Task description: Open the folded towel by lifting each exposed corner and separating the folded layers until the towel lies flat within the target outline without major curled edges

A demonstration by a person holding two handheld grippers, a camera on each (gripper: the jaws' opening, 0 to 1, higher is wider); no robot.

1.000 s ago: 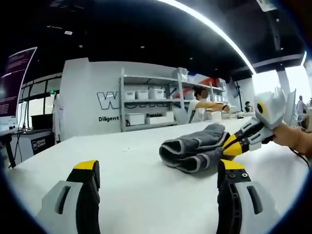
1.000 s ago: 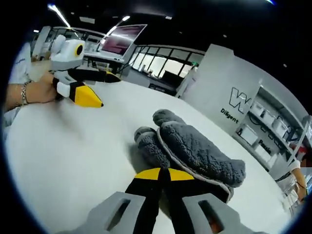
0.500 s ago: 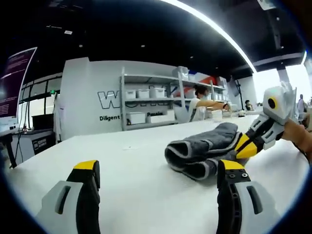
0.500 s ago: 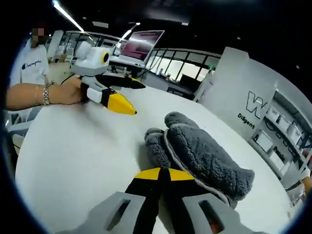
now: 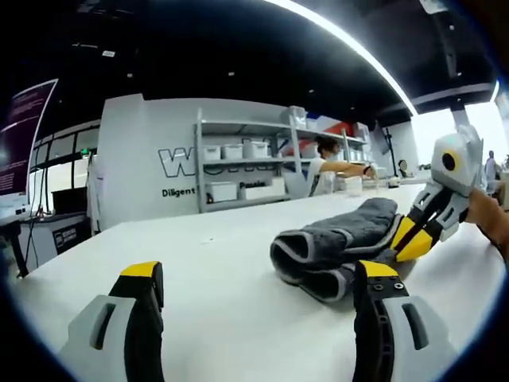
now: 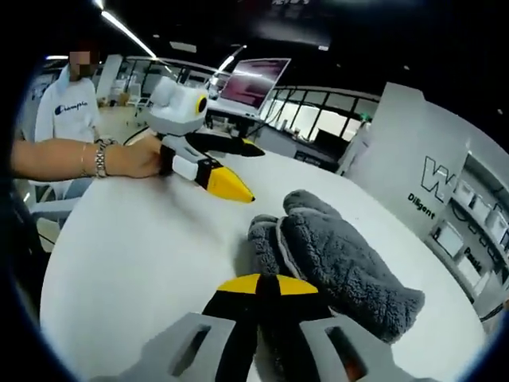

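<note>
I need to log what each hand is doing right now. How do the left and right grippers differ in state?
The left gripper has its jaws spread apart over bare table, holding nothing; the right gripper has its jaws closed on the grey towel. The left sits back from the towel; the right touches it. Both have yellow tips.

A grey fleecy towel [image 5: 338, 243] [image 6: 338, 259] is lying folded in thick rolled layers on the white desk [image 5: 215, 270]. One edge is lifting off the desk.
</note>
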